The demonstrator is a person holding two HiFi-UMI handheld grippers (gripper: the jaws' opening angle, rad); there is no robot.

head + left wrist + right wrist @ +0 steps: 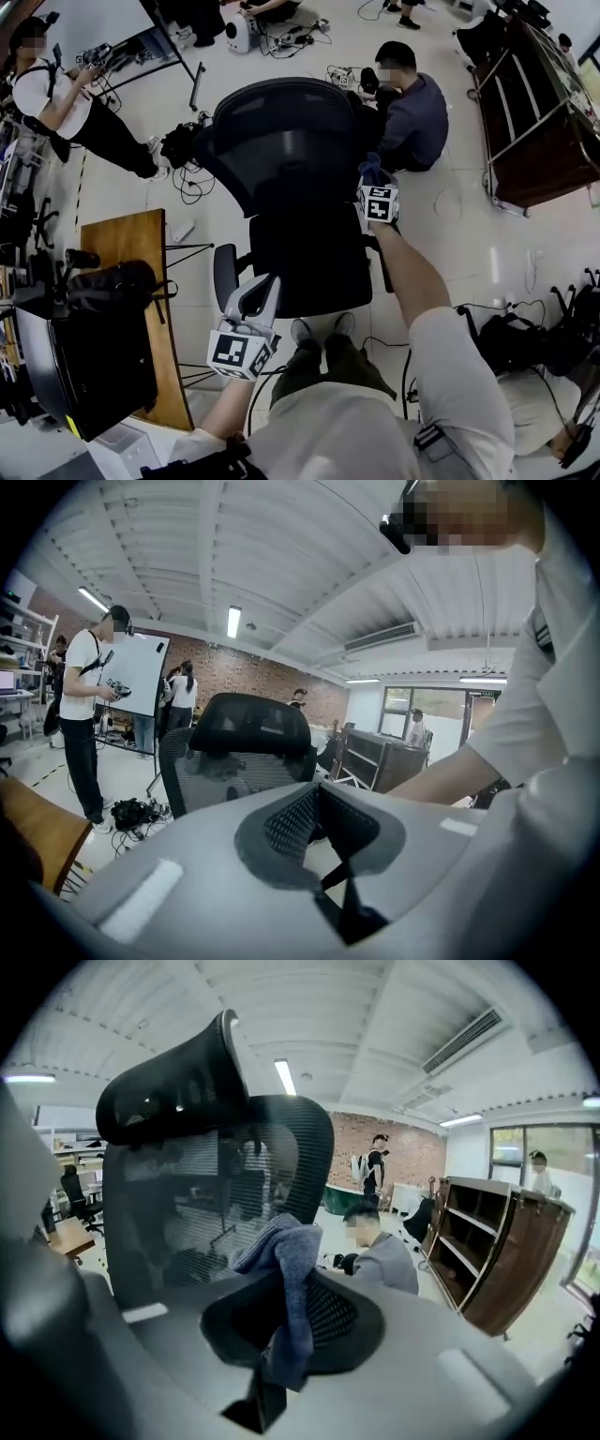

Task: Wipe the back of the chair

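1. The chair [291, 150] stands mid-floor just ahead of me, seat near and mesh backrest [187, 1194] far, with the headrest [178, 1082] on top.
2. A blue cloth [291, 1269] is up at the backrest's right edge. It looks close against the mesh, but I can't settle whether it touches.
3. The right gripper [373, 187] is clamped on that cloth. The jaws pinch a fold, one bunch stands above them and a tail hangs below. I judge the bunch is left proud so that fabric meets the mesh rather than plastic.
4. The right arm reaches forward past the seat's right side, which puts the cloth level with the mid backrest.
5. The left gripper [261, 286] sits low and near, just beside the left armrest [225, 272]. Its jaw tips are together with nothing between them. I read it as parked clear of the wiping arm.
6. No streaks or damp show on the mesh, so I can't judge how much of it has been covered.
7. Round about are a wooden table [122, 244] at left, a seated person [412, 117] beyond the chair and a dark shelf unit [534, 112] at far right.
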